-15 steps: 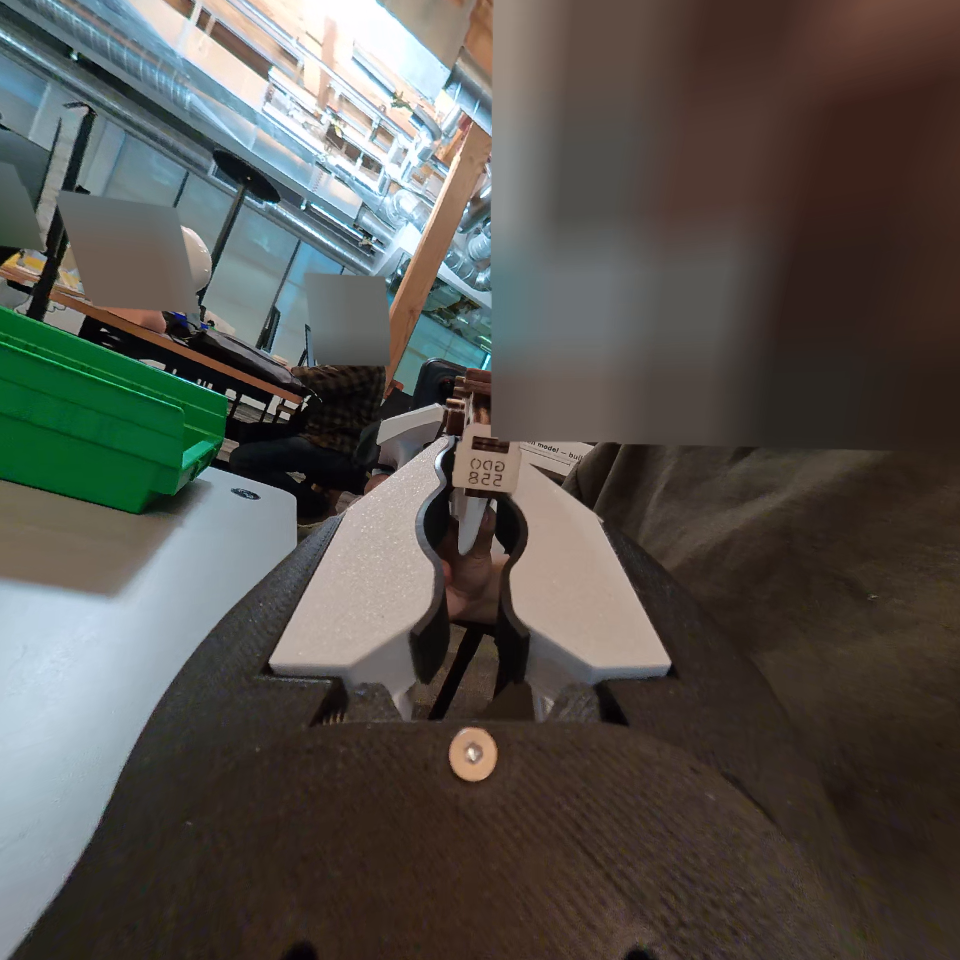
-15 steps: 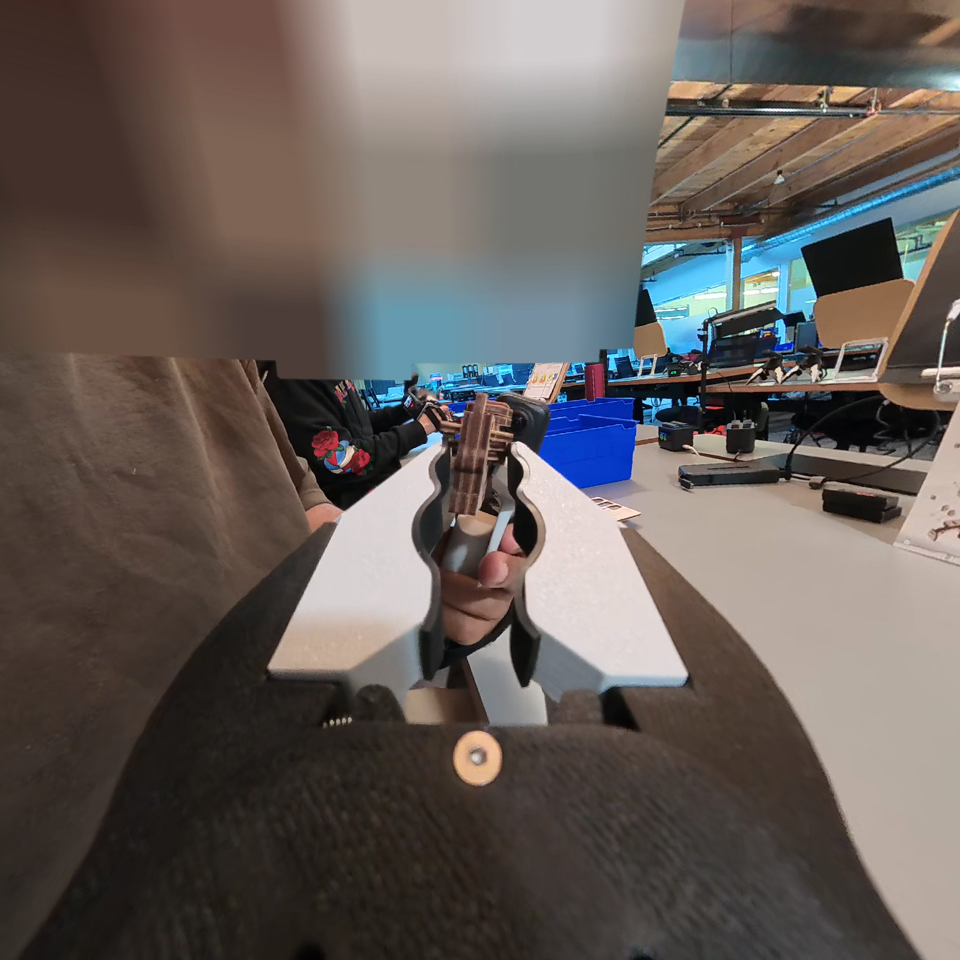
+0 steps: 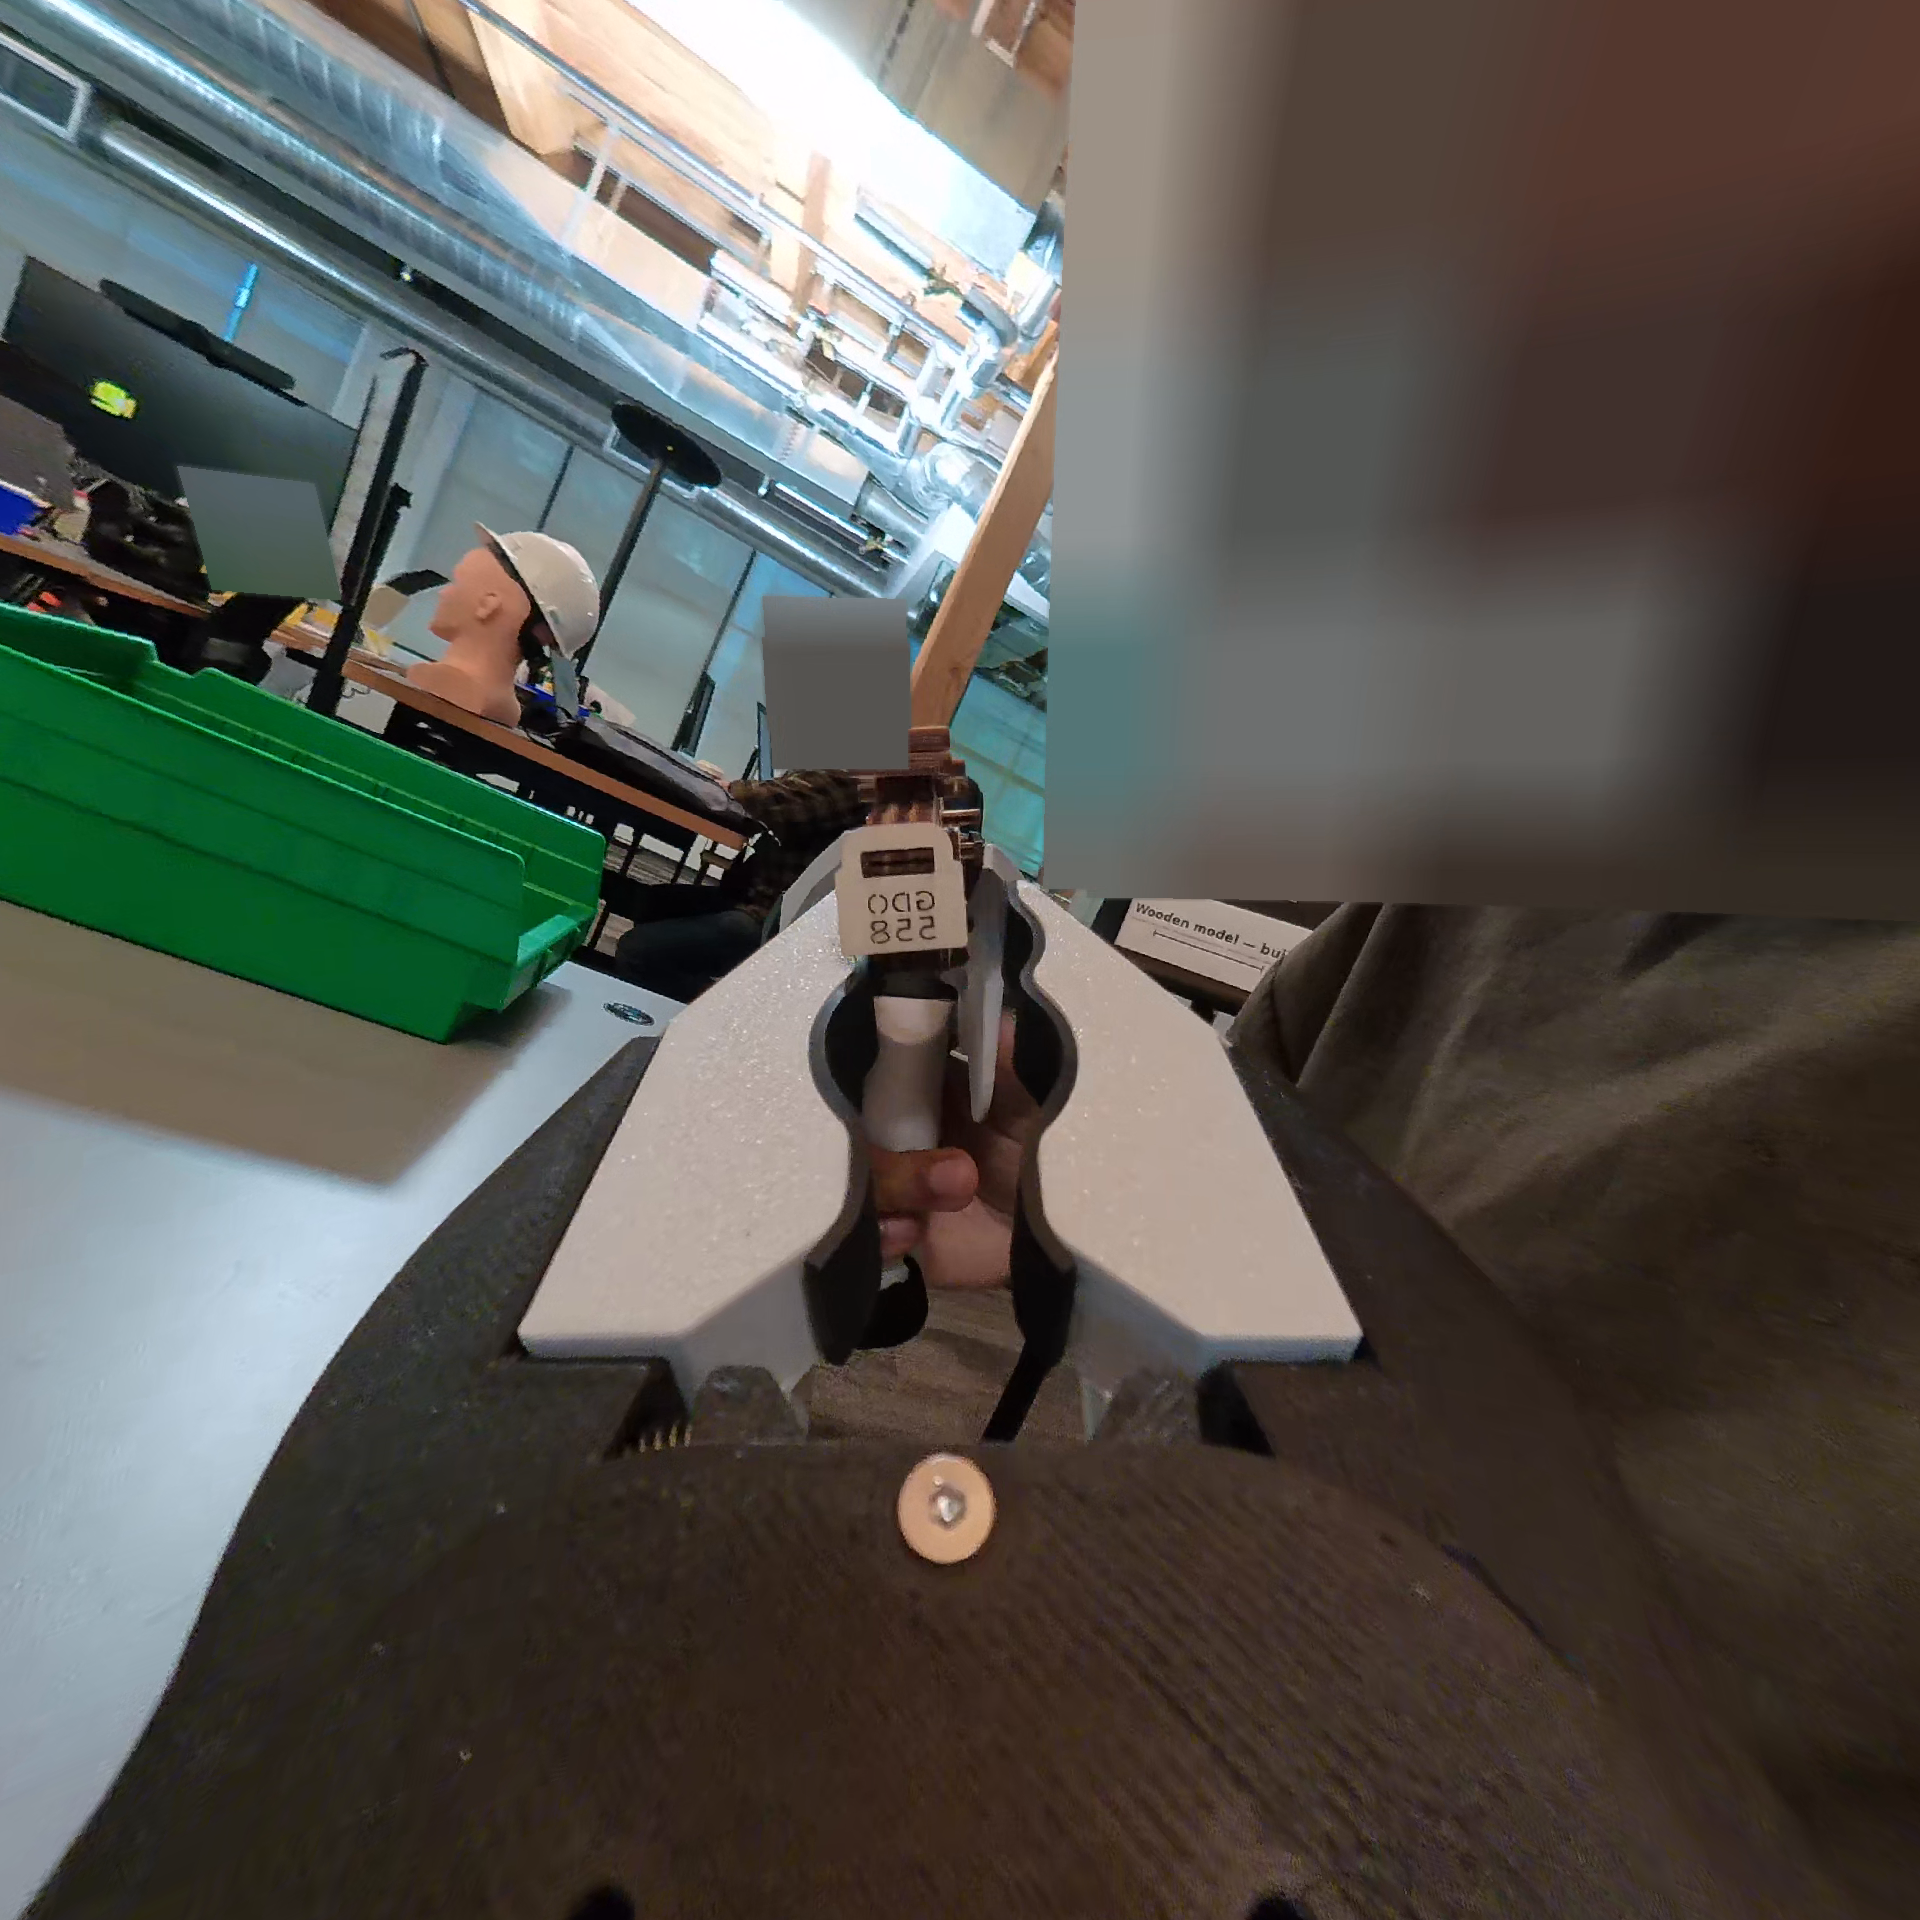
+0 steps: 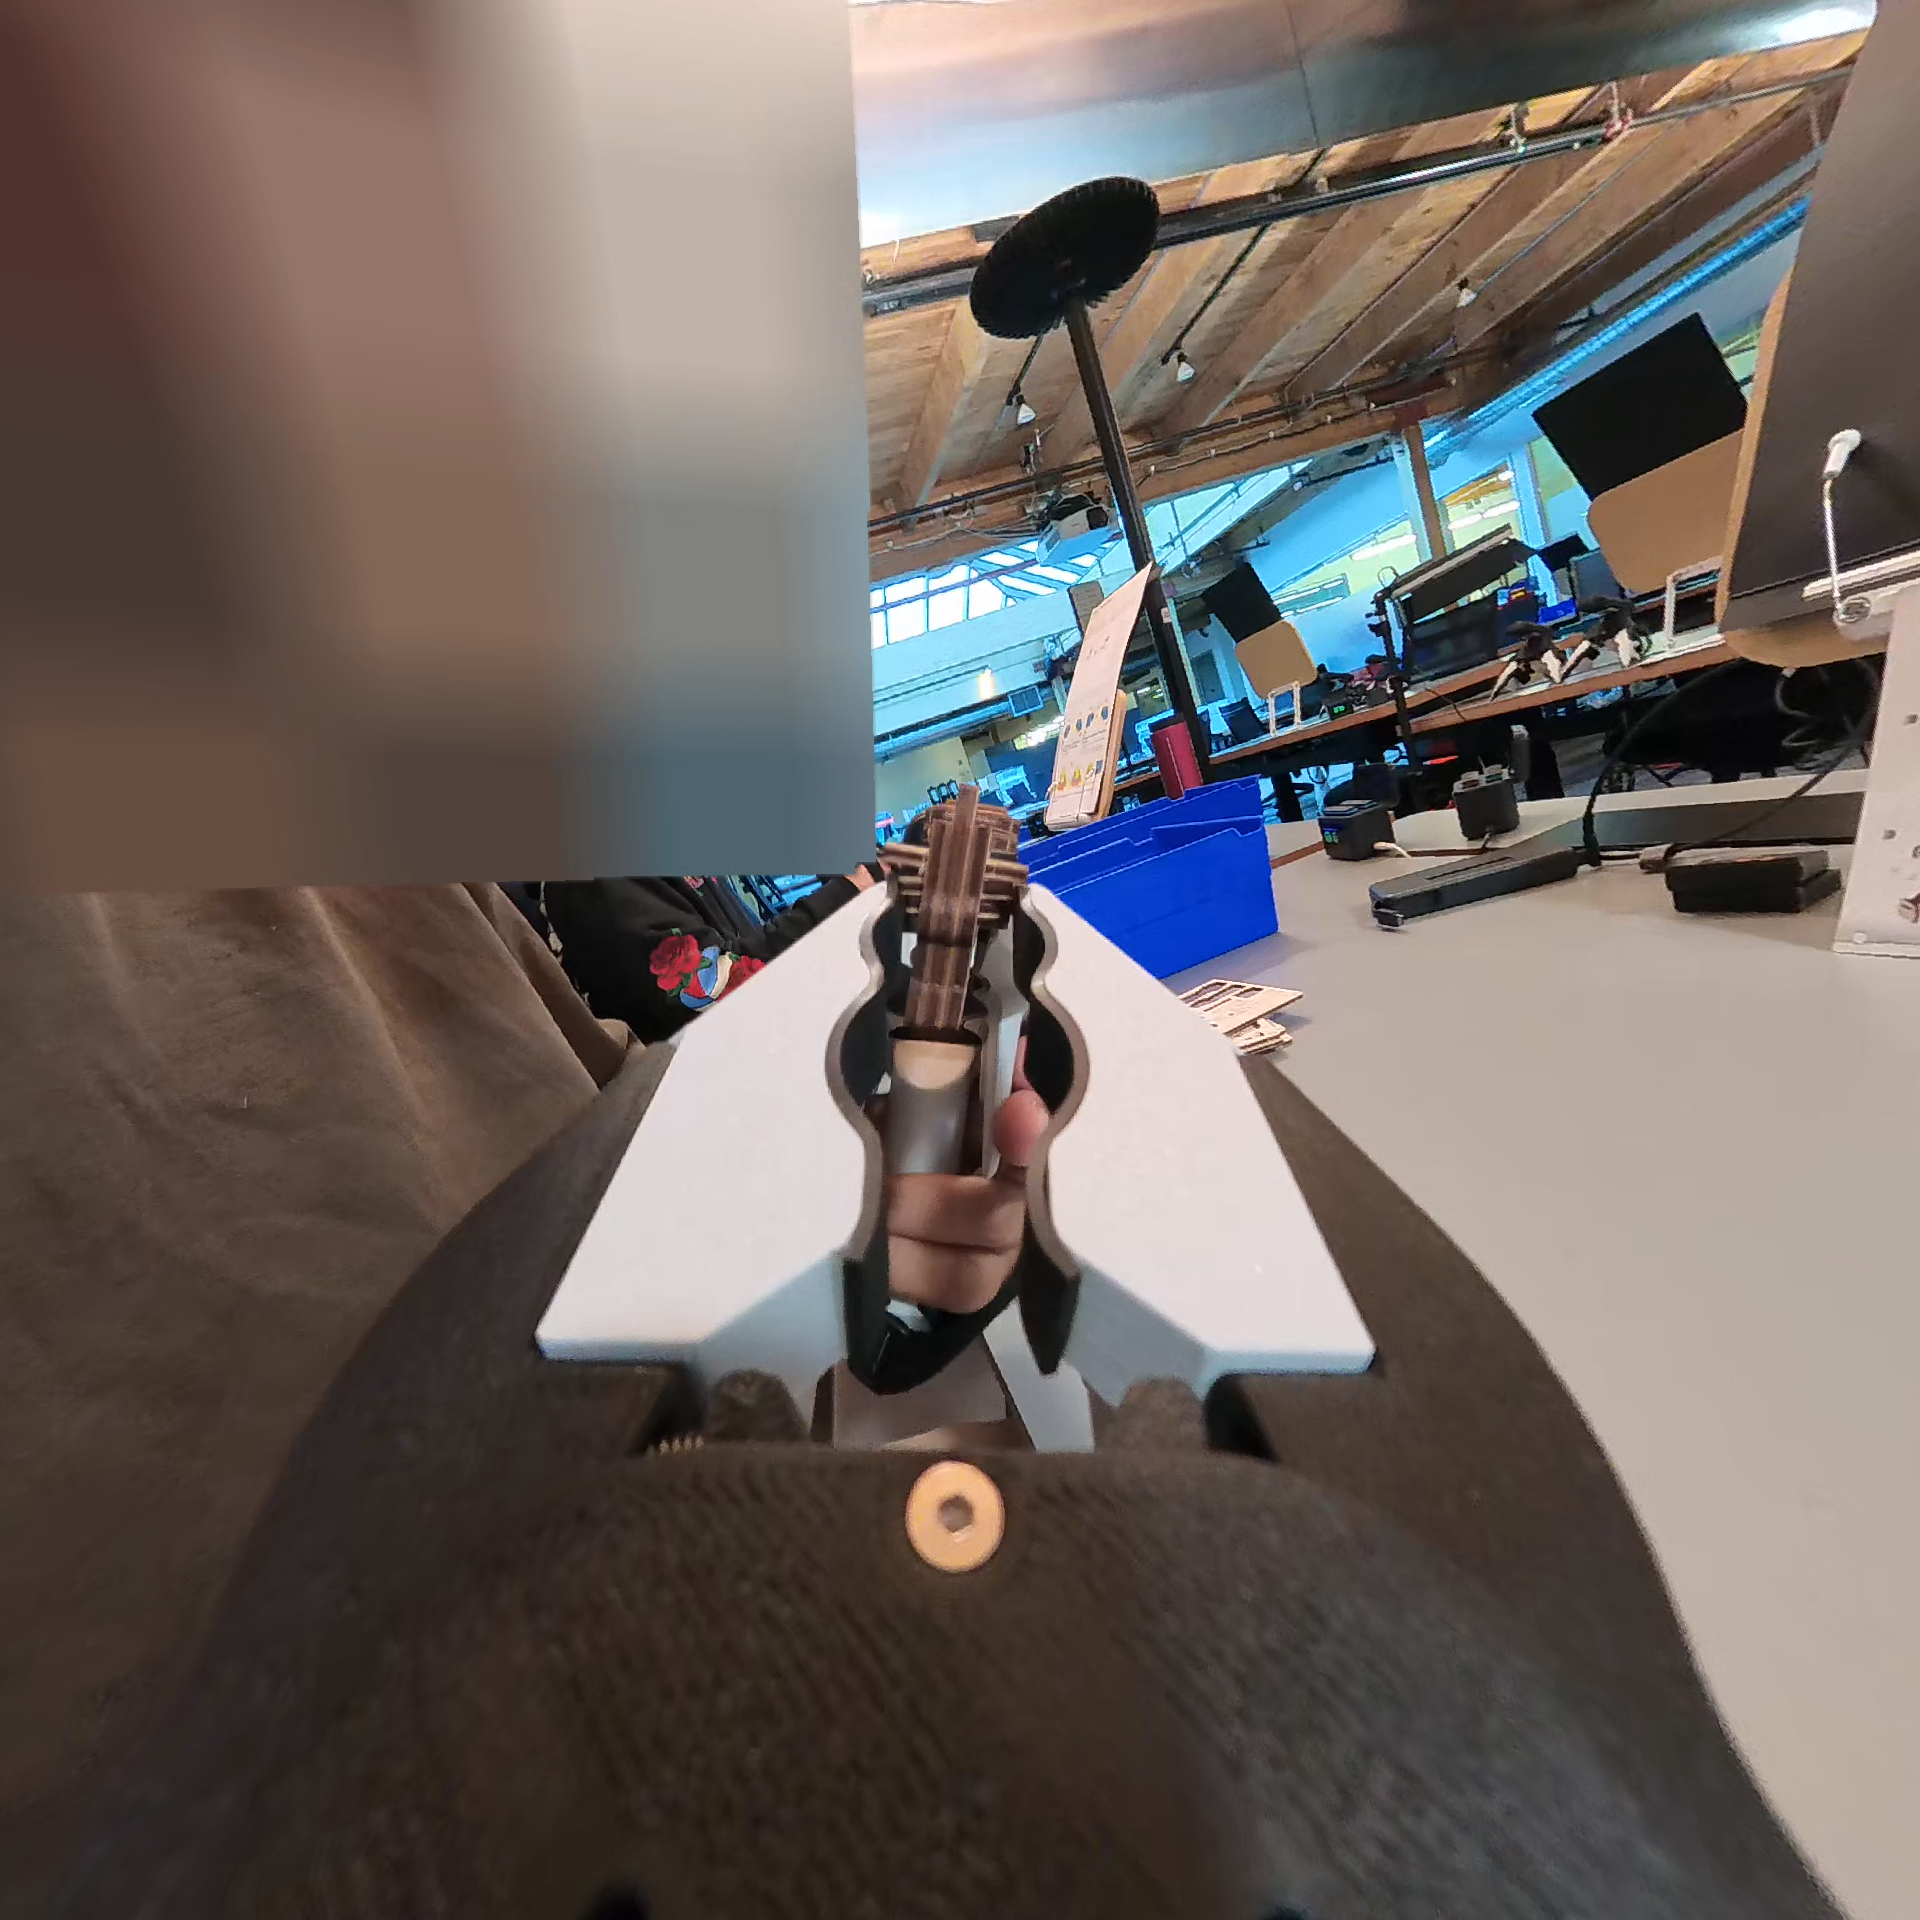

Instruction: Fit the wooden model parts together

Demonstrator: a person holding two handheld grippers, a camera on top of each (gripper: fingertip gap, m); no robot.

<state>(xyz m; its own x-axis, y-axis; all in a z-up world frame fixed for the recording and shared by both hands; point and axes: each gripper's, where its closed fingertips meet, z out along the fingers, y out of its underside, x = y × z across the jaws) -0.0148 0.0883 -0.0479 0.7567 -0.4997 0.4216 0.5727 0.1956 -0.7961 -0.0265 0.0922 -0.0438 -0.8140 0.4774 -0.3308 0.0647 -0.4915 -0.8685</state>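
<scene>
Clamped at twelve o'clock in the left gripper, jaws together, the wooden model is held; the right gripper is pinched on it too. Twisting could snap slats or slip it free.

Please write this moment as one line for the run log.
left gripper: shut on wooden model | right gripper: shut on wooden model | held above table

Green bin left, blue bin right — bare table between.
</scene>
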